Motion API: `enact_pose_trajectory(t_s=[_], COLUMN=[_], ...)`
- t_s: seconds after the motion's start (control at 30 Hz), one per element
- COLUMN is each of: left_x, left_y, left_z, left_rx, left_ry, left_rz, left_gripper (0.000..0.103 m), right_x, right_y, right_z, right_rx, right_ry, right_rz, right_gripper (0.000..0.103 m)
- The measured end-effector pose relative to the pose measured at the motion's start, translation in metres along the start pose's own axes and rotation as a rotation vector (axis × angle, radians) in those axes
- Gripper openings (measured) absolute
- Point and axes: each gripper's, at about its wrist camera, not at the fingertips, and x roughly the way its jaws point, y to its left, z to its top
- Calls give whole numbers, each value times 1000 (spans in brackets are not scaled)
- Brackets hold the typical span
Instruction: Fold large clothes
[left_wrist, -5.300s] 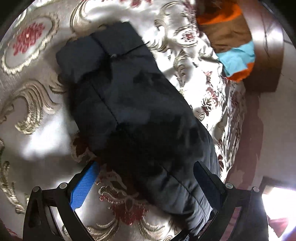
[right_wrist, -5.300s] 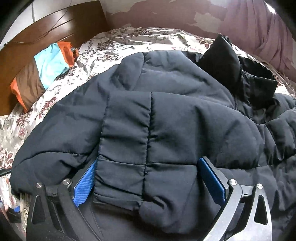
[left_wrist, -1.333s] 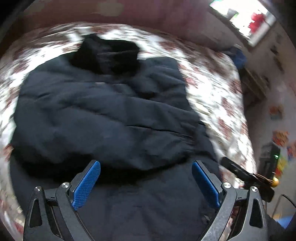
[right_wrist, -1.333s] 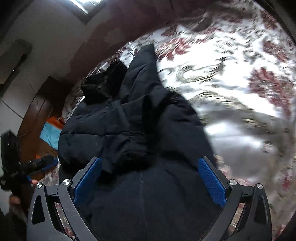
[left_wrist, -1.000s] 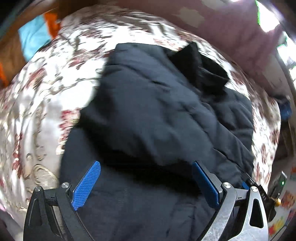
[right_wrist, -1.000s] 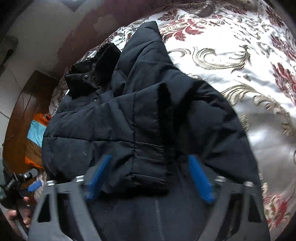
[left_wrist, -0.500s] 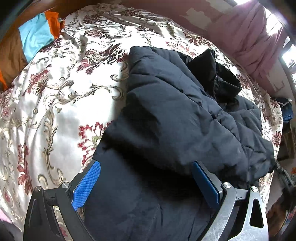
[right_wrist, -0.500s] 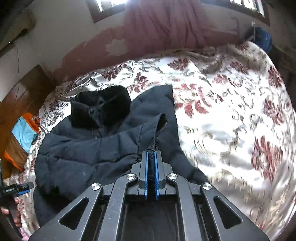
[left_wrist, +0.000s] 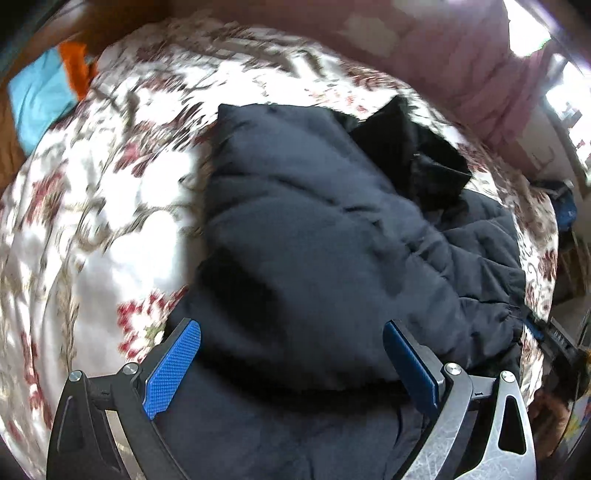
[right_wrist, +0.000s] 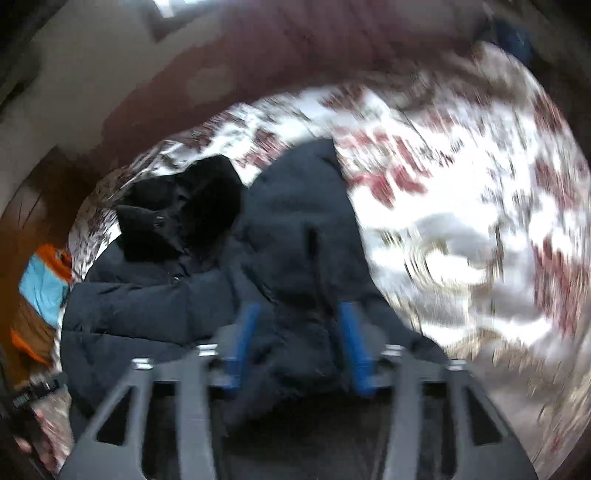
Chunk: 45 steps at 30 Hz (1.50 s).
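A dark navy puffer jacket (left_wrist: 314, 240) lies on the floral bedspread (left_wrist: 92, 221), its sleeves folded across the body and its black collar (left_wrist: 417, 155) at the far end. My left gripper (left_wrist: 291, 354) is open and empty, low over the jacket's near part. In the right wrist view the jacket (right_wrist: 295, 229) fills the middle, the collar (right_wrist: 177, 214) at far left. My right gripper (right_wrist: 299, 332) is partly open over a fold of jacket cloth; both views are blurred by motion.
A folded orange, cyan and brown cloth (left_wrist: 40, 96) lies by the wooden headboard, also in the right wrist view (right_wrist: 40, 291). A pink curtain (left_wrist: 480, 74) hangs beyond the bed. The bedspread (right_wrist: 461, 221) stretches right of the jacket.
My right gripper was shut half a second ago and has now opened partway over the jacket. My left gripper stayed open and shifted slightly toward the jacket. Both cameras are moving.
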Motion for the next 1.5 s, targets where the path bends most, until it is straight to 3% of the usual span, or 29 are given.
enact_pose_trajectory(t_s=[0.07, 0.2, 0.47, 0.67, 1.07, 1.27, 1.4, 1.5], left_x=[1, 15, 53, 67, 86, 84, 87, 93], left_y=[-16, -38, -51, -59, -57, -56, -57, -60], left_z=[6, 22, 27, 21, 18, 23, 32, 45], left_rx=[63, 132, 192, 269, 278, 285, 305, 320], left_ry=[-20, -8, 58, 67, 74, 114, 205, 332], left_rz=[10, 46, 211, 300, 327, 310, 299, 301], left_gripper=[99, 99, 103, 103, 103, 103, 103, 103], right_x=[4, 36, 73, 93, 102, 98, 97, 91], right_y=[24, 60, 91, 101, 106, 106, 108, 106], right_z=[4, 6, -19, -39, -58, -54, -42, -31], right_rx=[-117, -282, -427, -500, -536, -565, -586, -583], right_ry=[-4, 71, 189, 234, 170, 213, 331, 393], right_rz=[-2, 22, 52, 8, -22, -7, 23, 52], right_gripper=[60, 60, 60, 63, 65, 67, 69, 69])
